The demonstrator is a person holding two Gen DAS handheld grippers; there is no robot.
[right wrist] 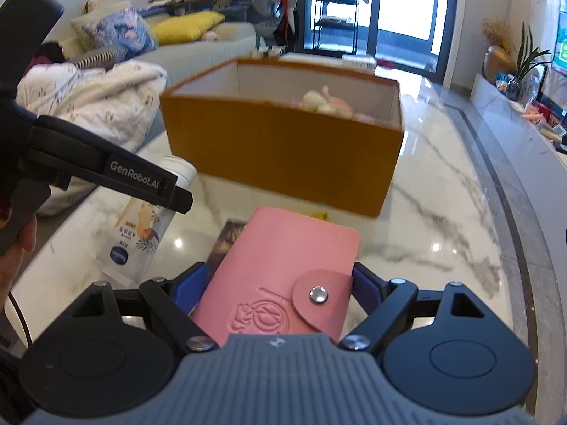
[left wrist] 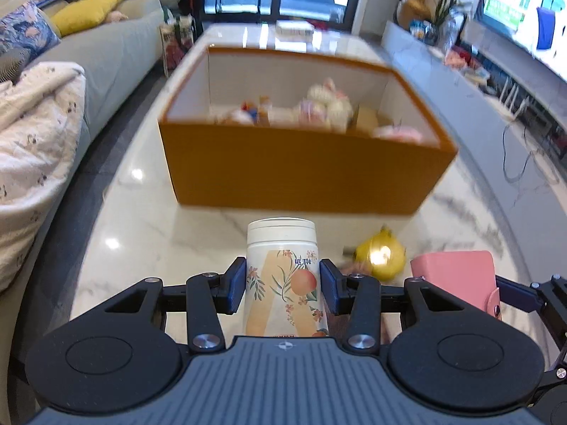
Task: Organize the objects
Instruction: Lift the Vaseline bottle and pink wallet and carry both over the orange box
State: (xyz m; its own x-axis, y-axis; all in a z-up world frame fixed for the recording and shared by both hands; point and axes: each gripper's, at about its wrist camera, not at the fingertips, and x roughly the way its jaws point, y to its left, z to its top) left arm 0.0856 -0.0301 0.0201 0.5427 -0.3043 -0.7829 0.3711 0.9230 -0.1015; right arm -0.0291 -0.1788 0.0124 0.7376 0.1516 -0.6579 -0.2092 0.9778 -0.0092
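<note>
My left gripper (left wrist: 282, 285) is shut on a white bottle (left wrist: 281, 269) with a peach and flower label, held upright above the marble table (left wrist: 141, 219); the same bottle (right wrist: 149, 226) shows at the left of the right wrist view. My right gripper (right wrist: 280, 285) is shut on a pink snap-button card wallet (right wrist: 283, 276), also raised off the table; that wallet (left wrist: 457, 276) appears at the right of the left wrist view. An open orange box (left wrist: 301, 166) with several soft toys inside stands just beyond both grippers, and the box (right wrist: 283, 156) is straight ahead in the right wrist view.
A yellow toy (left wrist: 381, 255) lies on the table between the bottle and the wallet. A dark card (right wrist: 226, 244) lies under the wallet. A sofa with a quilt (left wrist: 39, 148) runs along the left, a TV unit (left wrist: 496, 81) along the right.
</note>
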